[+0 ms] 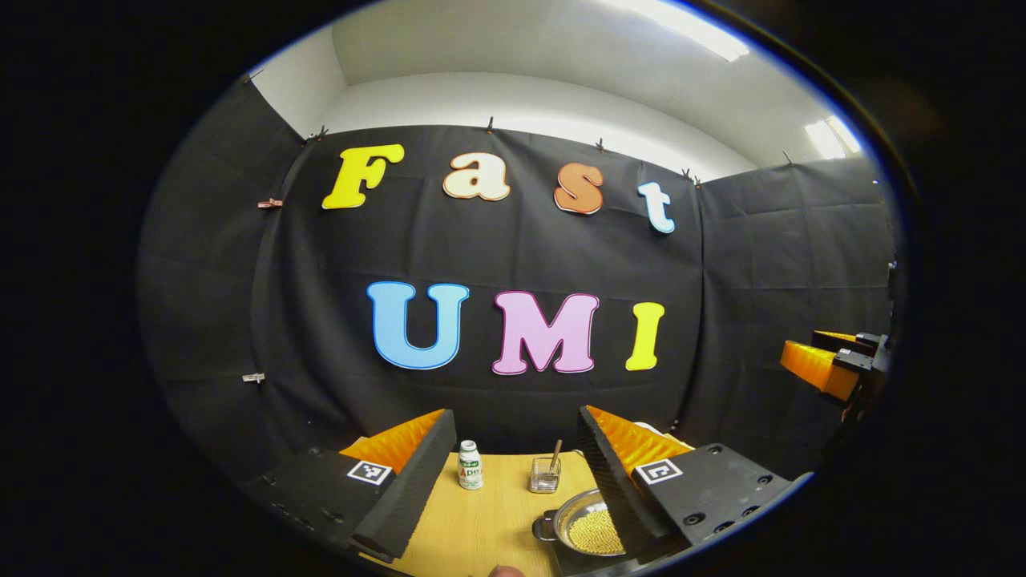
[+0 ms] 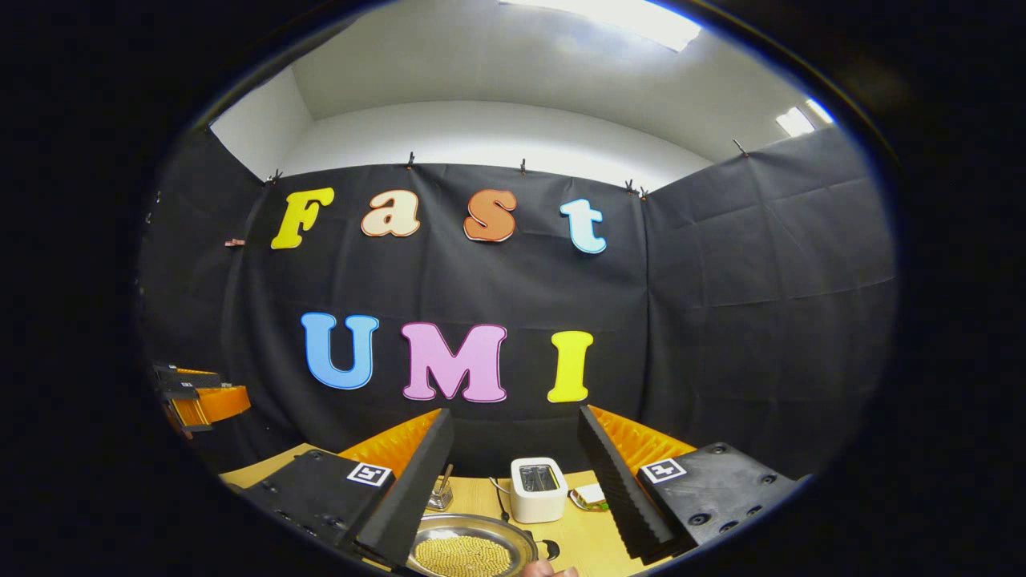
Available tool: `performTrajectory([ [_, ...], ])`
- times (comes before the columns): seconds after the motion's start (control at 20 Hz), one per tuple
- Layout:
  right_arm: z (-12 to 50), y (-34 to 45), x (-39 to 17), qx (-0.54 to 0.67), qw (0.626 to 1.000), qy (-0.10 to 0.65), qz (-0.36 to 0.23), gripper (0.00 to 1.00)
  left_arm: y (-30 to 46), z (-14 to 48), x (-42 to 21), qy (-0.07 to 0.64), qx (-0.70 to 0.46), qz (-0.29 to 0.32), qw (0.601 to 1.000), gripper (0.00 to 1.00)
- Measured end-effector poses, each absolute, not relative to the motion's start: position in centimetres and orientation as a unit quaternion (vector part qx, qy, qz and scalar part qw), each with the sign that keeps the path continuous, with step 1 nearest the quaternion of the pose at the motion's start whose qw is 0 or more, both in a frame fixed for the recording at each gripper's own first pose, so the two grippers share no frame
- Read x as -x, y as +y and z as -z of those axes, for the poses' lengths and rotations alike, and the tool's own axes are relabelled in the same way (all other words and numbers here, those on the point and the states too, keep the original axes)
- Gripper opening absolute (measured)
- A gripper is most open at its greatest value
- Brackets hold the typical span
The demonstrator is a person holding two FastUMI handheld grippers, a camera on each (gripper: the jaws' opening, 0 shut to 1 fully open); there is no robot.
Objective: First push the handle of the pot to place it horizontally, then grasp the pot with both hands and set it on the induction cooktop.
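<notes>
Right now the pot (image 2: 471, 550) sits on the wooden table (image 1: 489, 521), low in both views, a shallow metal pan with yellow grains (image 1: 596, 530) inside. In the left gripper view the pot (image 1: 583, 522) lies partly behind that gripper's right-side finger, with a small dark side handle (image 1: 543, 529) on its rim. In the right gripper view a dark handle (image 2: 550, 550) sticks out from the pot's rim on the toaster side; how it is angled is hard to tell at this edge.

Left gripper (image 1: 513, 473): jaws spread wide, nothing between them, held above the table and apart from the pot. Right gripper (image 2: 513, 481): also spread wide and holding nothing, with the pot below and between its fingers, not touching as far as can be seen. Each gripper also shows at the side of the other's view, orange and black, raised well above the table: right gripper (image 1: 834, 365), left gripper (image 2: 196, 397).

Beyond the pot from the left gripper view stand a small white bottle (image 1: 470, 466) and a clear glass holder with a stick in it (image 1: 546, 473), both upright, near the booth wall. Beyond the pot from the right gripper view a white toaster (image 2: 538, 488) stands upright, a small flat packet (image 2: 589, 496) beside it, a metal holder (image 2: 440, 495) on the pot's other side.

A bit of a hand (image 2: 549, 570) shows just by the pot at the bottom edge.
</notes>
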State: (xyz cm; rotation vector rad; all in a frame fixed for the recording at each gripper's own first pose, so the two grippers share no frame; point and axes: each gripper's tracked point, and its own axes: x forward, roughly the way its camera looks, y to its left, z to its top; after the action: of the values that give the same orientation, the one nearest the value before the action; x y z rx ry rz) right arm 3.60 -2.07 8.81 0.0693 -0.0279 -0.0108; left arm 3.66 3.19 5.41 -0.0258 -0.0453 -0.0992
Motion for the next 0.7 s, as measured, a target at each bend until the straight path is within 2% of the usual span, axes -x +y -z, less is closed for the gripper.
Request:
performTrajectory([
  [0.4,-7.6,-2.7,-3.8,-0.025,1.0,0.002,0.012,0.94,2.4,-4.8,-4.4,-0.011,0.014,0.06,0.998,0.95],
  [0.45,-7.4,-2.6,-3.9,-0.023,1.0,0.005,0.013,0.97,2.3,-4.7,-4.5,-0.009,0.015,0.061,0.998,0.95],
  [0.7,-7.5,-2.0,-3.7,-0.019,1.0,0.003,0.009,0.97,2.4,-3.9,-5.0,-0.002,0.025,0.059,0.998,0.95],
])
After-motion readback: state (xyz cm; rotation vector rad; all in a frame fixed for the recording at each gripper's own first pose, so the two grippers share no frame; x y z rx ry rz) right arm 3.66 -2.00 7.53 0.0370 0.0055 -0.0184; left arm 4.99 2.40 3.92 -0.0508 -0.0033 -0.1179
